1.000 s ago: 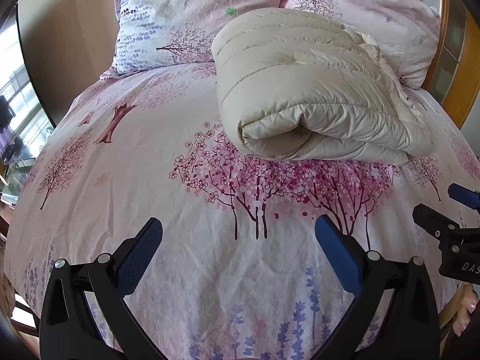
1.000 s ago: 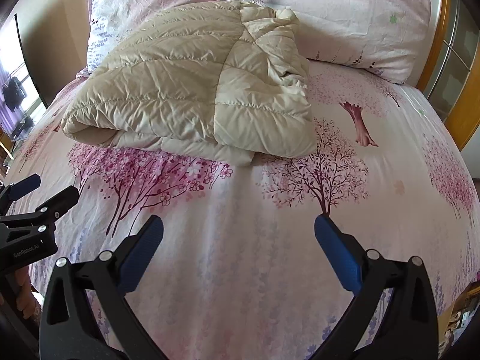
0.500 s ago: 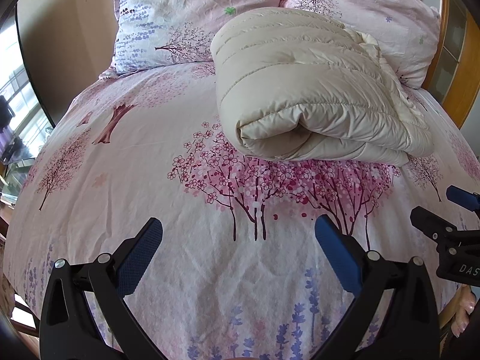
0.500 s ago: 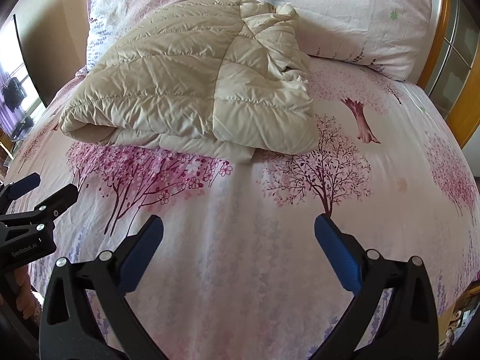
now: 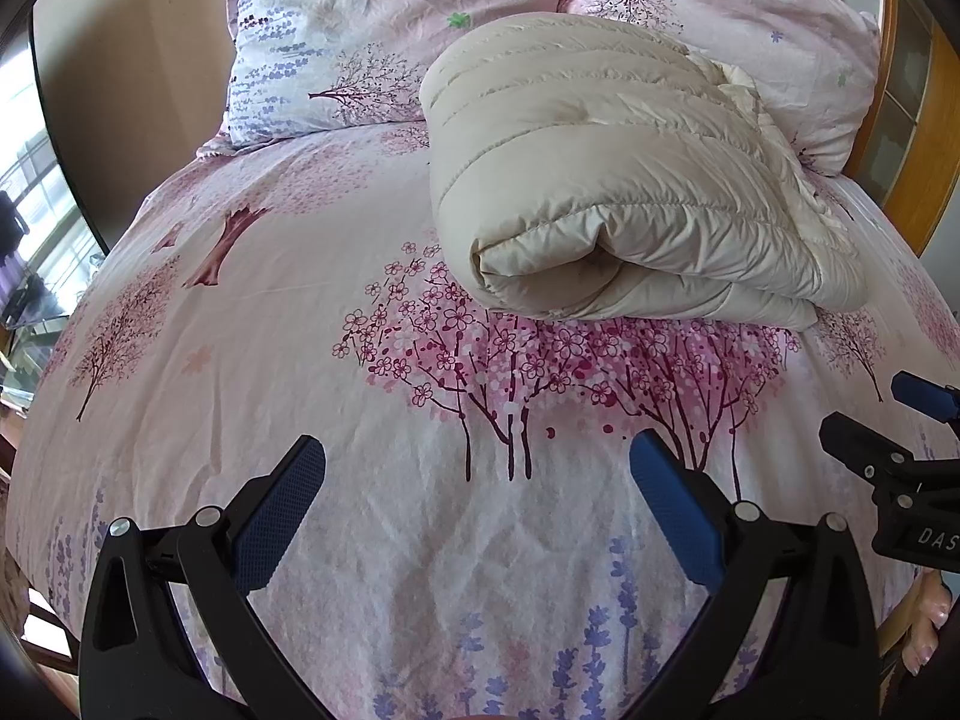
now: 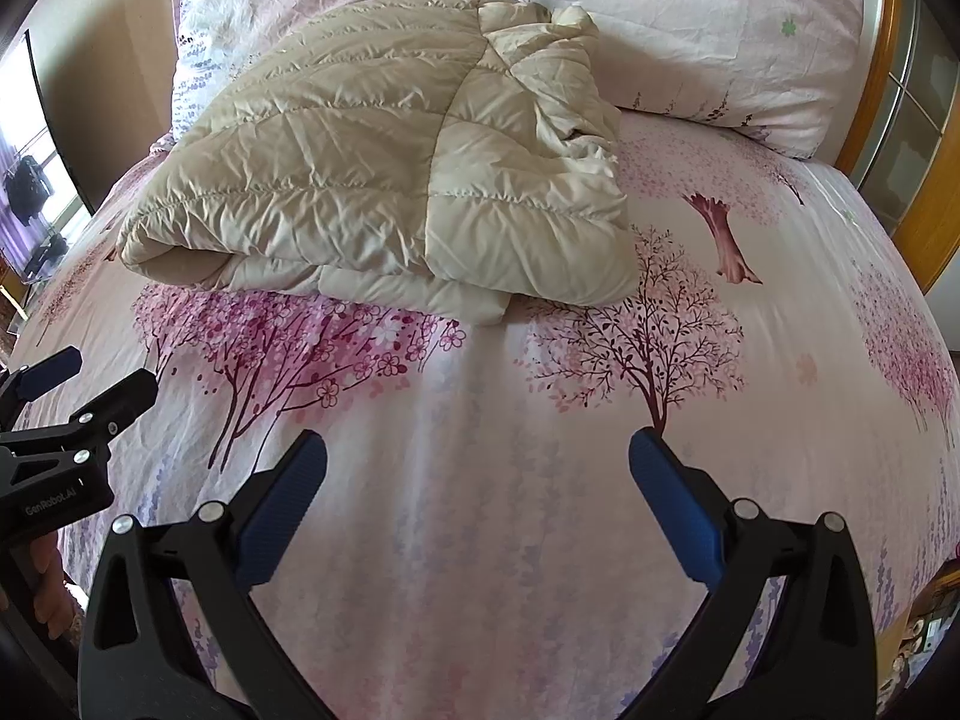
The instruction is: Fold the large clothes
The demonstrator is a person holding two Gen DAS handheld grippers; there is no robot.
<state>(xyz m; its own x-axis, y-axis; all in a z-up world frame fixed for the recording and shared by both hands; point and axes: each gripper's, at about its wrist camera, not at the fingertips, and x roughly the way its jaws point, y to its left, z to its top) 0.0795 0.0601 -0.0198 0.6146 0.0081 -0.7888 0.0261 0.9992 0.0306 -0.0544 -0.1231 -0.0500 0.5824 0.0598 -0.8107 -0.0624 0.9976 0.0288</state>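
Hovering low in each frame, the left gripper (image 5: 477, 471) and right gripper (image 6: 477, 465) gape wide, holding nothing, above the floral bedsheet (image 5: 300, 360). Farther up, right of centre, the folded cream puffer jacket (image 5: 612, 180) lies before two pillows (image 5: 372, 30).

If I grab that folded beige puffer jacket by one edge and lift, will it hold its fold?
Probably not. The puffer jacket is soft quilted fabric, so it would likely sag and unfold from a single edge. Its shiny shell looks slippery. It seems puffy and light for its bulk, so pushing may slide it across the bedsheet.
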